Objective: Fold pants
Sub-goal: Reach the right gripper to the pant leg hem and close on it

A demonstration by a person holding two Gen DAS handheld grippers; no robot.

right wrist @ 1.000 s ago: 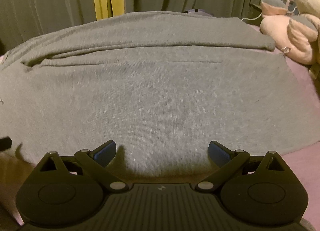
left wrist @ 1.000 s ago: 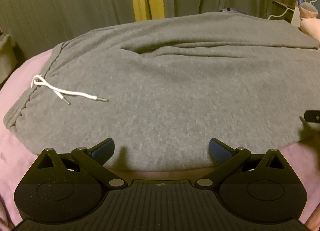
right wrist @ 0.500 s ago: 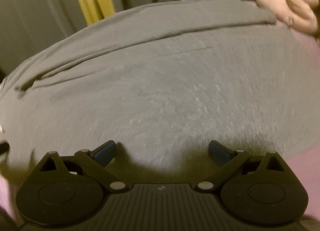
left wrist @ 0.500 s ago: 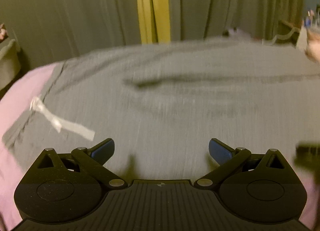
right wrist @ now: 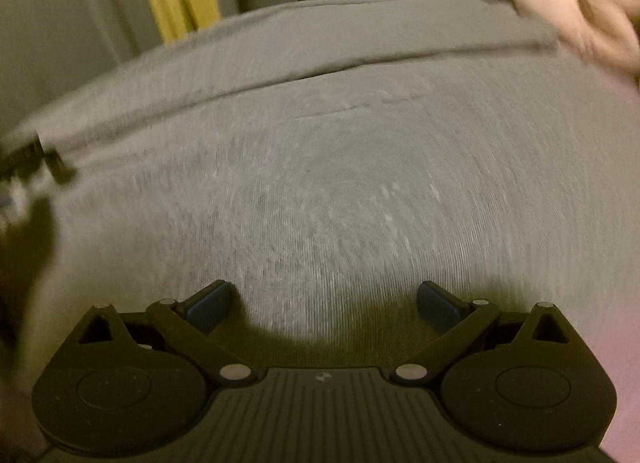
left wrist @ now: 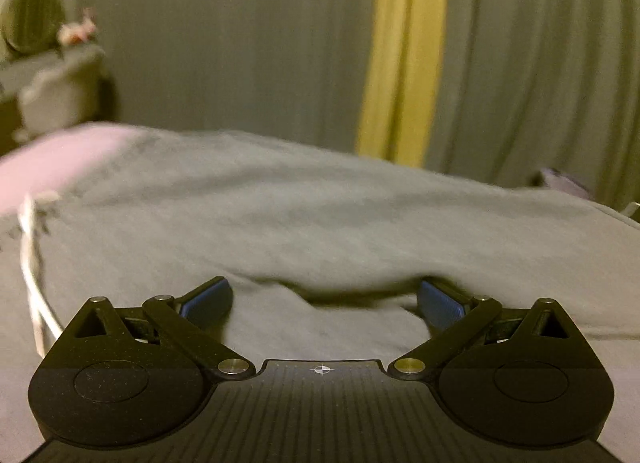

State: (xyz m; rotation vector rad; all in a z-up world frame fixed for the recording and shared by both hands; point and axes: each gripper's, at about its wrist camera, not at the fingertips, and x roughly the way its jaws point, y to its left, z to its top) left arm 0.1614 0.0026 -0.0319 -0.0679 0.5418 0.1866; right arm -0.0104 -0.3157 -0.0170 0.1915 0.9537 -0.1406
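Observation:
Grey sweatpants (left wrist: pixel 320 215) lie spread on a pink bed cover, their white drawstring (left wrist: pixel 30 259) at the left in the left wrist view. My left gripper (left wrist: pixel 324 299) is open and low against the near edge of the fabric, which bulges up between its blue fingers (left wrist: pixel 208 301). In the right wrist view the same pants (right wrist: pixel 340 167) fill the frame, with one leg folded along the far side. My right gripper (right wrist: pixel 324 301) is open just above the near edge of the cloth, nothing between its pads. The left gripper's tip (right wrist: pixel 48 159) shows at the left edge.
Grey-green curtains with a yellow strip (left wrist: pixel 404 63) hang behind the bed. Plush toys (right wrist: pixel 580 11) lie at the far right of the bed. The pink bed cover (left wrist: pixel 60 159) shows at the far left, with a small table and round mirror (left wrist: pixel 32 19) beyond it.
My left gripper has dropped low and pushed forward into the near edge of the pants, bunching cloth between its fingers. The right gripper has tilted and moved in closer. Both stay open.

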